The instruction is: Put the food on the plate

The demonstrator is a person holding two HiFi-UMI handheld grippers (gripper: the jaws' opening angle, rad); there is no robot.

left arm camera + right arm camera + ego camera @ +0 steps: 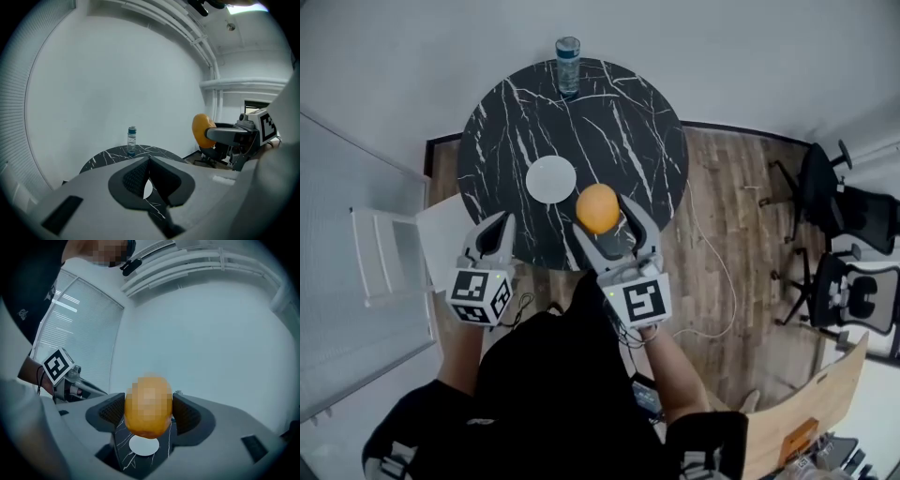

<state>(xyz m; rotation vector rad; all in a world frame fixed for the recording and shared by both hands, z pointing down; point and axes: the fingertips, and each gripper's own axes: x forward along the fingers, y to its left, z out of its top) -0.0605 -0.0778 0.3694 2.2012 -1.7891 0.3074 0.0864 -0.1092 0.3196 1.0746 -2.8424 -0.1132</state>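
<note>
Right gripper (pixel 149 411) pinches the orange food (pixel 598 208) between both jaws, lifted over the bench's (pixel 619 122) near edge just beside the white plate (pixel 551 178), ready, I judge, for setting down there, while my left gripper (pixel 494 234) hangs pressed together and empty.

Bright, even indoor light; tongs views bend at edges.

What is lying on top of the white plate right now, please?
Nothing: the white plate is bare in the head view. The orange food is held beside it in the right tongs. Nothing covers the plate.
</note>
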